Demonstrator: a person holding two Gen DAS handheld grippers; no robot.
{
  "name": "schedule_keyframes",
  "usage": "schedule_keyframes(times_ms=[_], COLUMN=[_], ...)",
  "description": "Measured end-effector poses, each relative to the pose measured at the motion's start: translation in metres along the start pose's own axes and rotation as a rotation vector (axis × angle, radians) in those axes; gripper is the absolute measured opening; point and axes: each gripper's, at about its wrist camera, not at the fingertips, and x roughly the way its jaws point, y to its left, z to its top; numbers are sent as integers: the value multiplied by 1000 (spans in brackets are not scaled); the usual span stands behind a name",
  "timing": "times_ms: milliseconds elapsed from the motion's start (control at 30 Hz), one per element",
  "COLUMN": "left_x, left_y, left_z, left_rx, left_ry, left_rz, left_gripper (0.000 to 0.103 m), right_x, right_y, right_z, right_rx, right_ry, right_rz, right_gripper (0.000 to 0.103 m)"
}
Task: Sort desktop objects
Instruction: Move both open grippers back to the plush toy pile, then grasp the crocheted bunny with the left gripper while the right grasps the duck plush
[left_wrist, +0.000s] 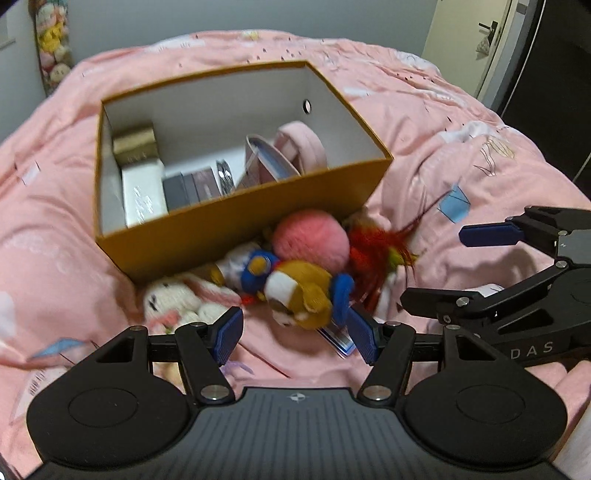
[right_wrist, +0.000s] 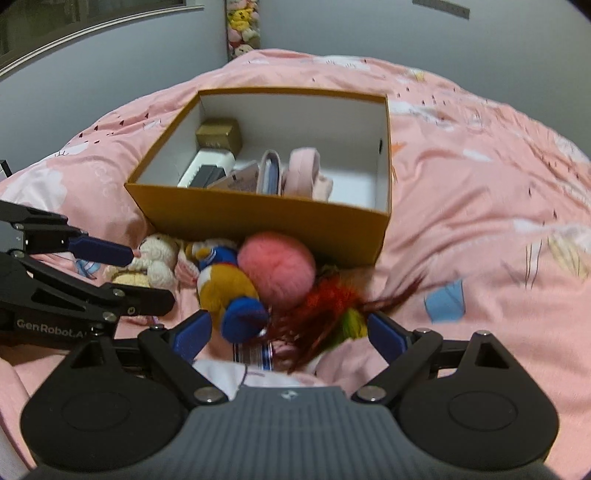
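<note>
An open mustard cardboard box (left_wrist: 192, 236) (right_wrist: 258, 218) stands on a pink bedspread, holding small boxes, a card and a pink band. In front of it lies a heap of toys: a pink pompom (left_wrist: 312, 240) (right_wrist: 277, 267), a brown and blue plush (left_wrist: 306, 295) (right_wrist: 229, 291), a white knitted bunny (left_wrist: 170, 299) (right_wrist: 159, 258) and a red feather toy (left_wrist: 373, 258) (right_wrist: 328, 306). My left gripper (left_wrist: 295, 332) is open, its jaws either side of the brown plush. My right gripper (right_wrist: 291, 332) is open around the feather toy and blue plush part.
A flat printed card packet (left_wrist: 340, 341) (right_wrist: 255, 354) lies under the toys near both grippers. The pink bedspread (left_wrist: 461, 155) (right_wrist: 480, 206) is rumpled all round. A hanging column of plush toys (left_wrist: 53, 44) is by the wall; a door (left_wrist: 491, 48) is at the right.
</note>
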Motion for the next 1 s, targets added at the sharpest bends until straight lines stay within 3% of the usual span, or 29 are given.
schedule_keyframes(times_ms=[267,467,567,667,733,833,1000], left_x=[-4,-9,-3,6,14,22,26], left_y=[16,46,61,69,72,77,83], left_z=[4,13,14,12,10,8,4], left_rx=[-52,-139,-201,-247,-262,-280,-319], left_ry=[-13,-29,9,51,91,136,151], left_rz=[10,96,120,138,142,151,167], left_gripper=[73,73,73,73,73,73,73], right_x=[1,3,11,26,40,60,75], right_y=[-11,-19,-16,-7,2,15,30], right_z=[4,23,37,46,49,49,51], right_rx=[36,25,8,-25,-66,-113,-196], right_ry=[-2,-66,-73,-34,26,106,139], right_rz=[-7,-58,-20,81,170,202,233], right_gripper=[92,92,92,91,79,58,55])
